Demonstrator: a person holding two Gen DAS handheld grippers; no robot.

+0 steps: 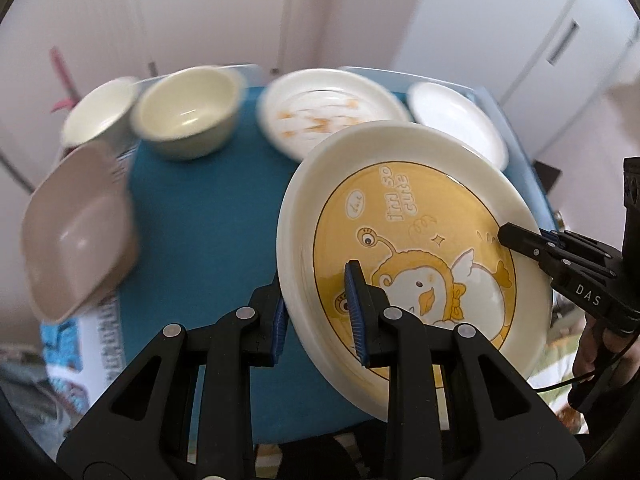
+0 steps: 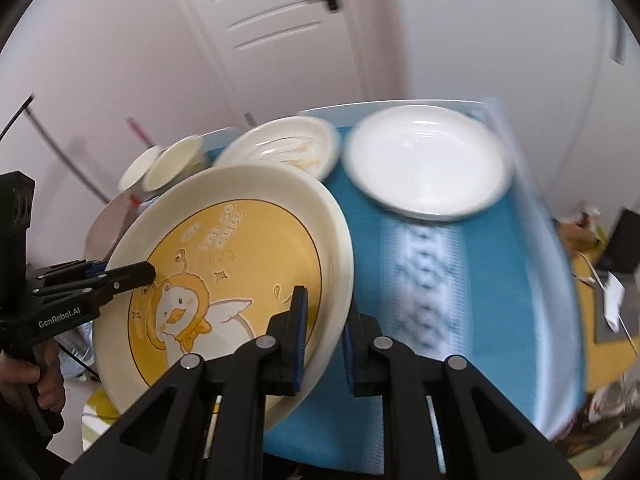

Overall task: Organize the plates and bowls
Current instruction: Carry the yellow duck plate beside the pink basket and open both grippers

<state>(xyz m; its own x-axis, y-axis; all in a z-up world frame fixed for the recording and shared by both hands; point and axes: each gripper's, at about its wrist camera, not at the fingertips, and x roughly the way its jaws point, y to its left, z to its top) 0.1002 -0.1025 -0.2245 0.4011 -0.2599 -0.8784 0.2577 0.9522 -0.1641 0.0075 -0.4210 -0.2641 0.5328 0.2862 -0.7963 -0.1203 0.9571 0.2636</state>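
Our fingers (image 1: 354,312) close both grippers, left (image 1: 318,312) and right (image 2: 324,340), on opposite rims of the duck plate (image 1: 412,240), tilted above the blue mat (image 1: 208,216), near the white plates (image 2: 428,160).

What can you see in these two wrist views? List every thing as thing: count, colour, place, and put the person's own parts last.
Cartoon plate: one, cream rim with yellow duck picture, held tilted above the table, between both tools.
Patterned plate: one, white with orange marks, far middle of the table.
Plain plate: one, white, far right of the table.
Bowls: two, a cream bowl at far left and a white bowl beside it, farther left.
Scoop-shaped dish: one, brown, left edge of the table.
Table mat: one, blue, under the dishes.
Doors: white, behind the table.
Left tool: black with blue pads, clamped on the cartoon plate's rim.
Right tool: black with blue pads, clamped on the opposite rim.
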